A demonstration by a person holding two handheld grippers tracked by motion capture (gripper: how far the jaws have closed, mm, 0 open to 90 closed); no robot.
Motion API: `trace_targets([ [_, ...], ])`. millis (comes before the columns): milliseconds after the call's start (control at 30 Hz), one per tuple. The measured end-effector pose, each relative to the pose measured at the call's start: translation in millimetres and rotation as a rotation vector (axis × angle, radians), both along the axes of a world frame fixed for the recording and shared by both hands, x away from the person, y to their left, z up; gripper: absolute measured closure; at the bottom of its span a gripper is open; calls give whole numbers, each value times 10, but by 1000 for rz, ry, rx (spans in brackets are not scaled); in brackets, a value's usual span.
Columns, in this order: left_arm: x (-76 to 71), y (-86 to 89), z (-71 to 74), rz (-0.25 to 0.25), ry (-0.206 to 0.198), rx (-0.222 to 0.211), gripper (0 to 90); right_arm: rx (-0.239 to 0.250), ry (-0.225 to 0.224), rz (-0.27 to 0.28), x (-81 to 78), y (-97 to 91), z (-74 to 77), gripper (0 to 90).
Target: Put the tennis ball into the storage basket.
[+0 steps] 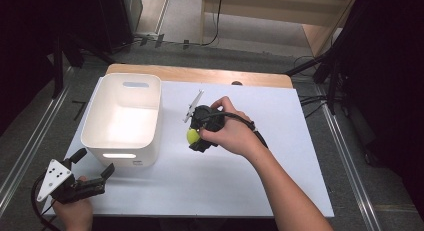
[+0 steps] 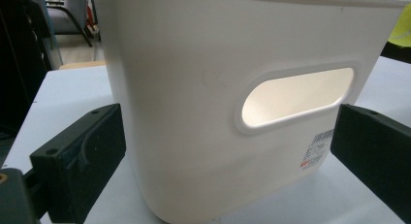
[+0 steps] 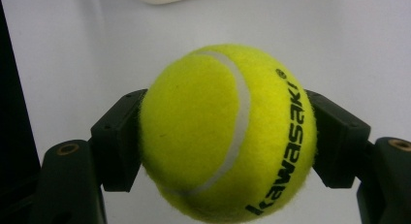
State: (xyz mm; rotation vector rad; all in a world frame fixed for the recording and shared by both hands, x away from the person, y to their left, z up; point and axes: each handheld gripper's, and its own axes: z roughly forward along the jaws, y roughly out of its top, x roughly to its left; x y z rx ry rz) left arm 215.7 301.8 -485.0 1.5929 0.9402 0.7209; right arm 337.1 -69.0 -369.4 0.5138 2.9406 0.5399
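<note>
A yellow tennis ball [image 3: 228, 132] with black lettering sits clamped between the two black jaws of my right gripper [image 3: 228, 141]. From above, that right gripper [image 1: 194, 136] is near the middle of the white table, just right of the bin, with the ball [image 1: 192, 135] peeking out under the hand. A white plastic bin [image 1: 122, 118] with handle cutouts stands at the left of the table. My left gripper [image 1: 95, 167] is at the near left corner, open, its jaws pointing at the bin's near wall [image 2: 232, 103] with nothing between them.
The white table top [image 1: 280, 156] lies over a wooden board [image 1: 200, 73]. Dark stands and cables [image 1: 320, 98] crowd the right side, and metal rails [image 1: 30, 141] run along the floor on the left.
</note>
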Motion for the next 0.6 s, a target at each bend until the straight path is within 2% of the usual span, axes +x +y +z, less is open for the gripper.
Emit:
trace_targets([
  [167, 1, 1, 0, -1, 0, -2, 0, 7, -9, 7, 6, 49, 26, 238],
  [233, 1, 4, 1, -1, 1, 0, 0, 9, 9, 9, 6, 64, 36, 238],
  [600, 2, -1, 0, -1, 1, -2, 0, 18, 4, 22, 12, 149, 76, 238],
])
